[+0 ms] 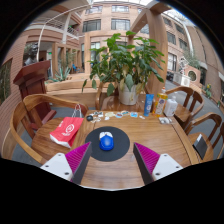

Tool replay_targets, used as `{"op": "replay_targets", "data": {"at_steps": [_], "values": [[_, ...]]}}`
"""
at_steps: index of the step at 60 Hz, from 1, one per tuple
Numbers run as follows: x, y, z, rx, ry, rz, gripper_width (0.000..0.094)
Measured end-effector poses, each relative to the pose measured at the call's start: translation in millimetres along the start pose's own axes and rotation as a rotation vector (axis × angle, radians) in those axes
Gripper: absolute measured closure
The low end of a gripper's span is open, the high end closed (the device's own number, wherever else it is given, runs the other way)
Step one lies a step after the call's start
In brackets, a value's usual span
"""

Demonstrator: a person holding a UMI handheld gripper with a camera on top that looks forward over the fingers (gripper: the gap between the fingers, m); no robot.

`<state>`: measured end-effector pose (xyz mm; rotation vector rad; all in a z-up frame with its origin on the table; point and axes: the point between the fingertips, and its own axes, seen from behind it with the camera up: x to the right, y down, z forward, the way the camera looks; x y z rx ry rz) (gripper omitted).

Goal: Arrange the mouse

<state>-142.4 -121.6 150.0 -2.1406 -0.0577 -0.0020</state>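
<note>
Fingers [109, 160] hanging open just short of the blue mouse [106, 142], which is sitting on a round dark mousepad [107, 146] on the table [150, 135]. Mouse is probably light, rigid, smooth-shelled; best pinched across its flanks.

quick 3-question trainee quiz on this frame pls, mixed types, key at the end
1. True or false: the small blue computer mouse rests on the round black mouse mat, apart from the gripper fingers.
2. Which lies beside the mat on the round wooden table? A) a red flat packet with white print B) a green mug C) a silver laptop
3. Fill in: beyond the mouse, at the table's far side, stands a leafy green potted ____.

Key: 1 true; 2 A; 3 plant. Note: the fingers are open, nothing held between them.
</note>
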Motion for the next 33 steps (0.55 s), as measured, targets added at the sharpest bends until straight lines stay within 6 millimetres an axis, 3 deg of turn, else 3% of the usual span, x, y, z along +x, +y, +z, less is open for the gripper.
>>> {"op": "replay_targets", "data": {"at_steps": [14,21,33], "values": [[3.0,6.1,-71.2,0.04,0.008,-0.026,0.0082],[1.1,11.1,-91.5,0.043,0.001,-0.035,0.0085],[-0.4,14.8,-107.4,0.054,-0.001,-0.063,0.0084]]}}
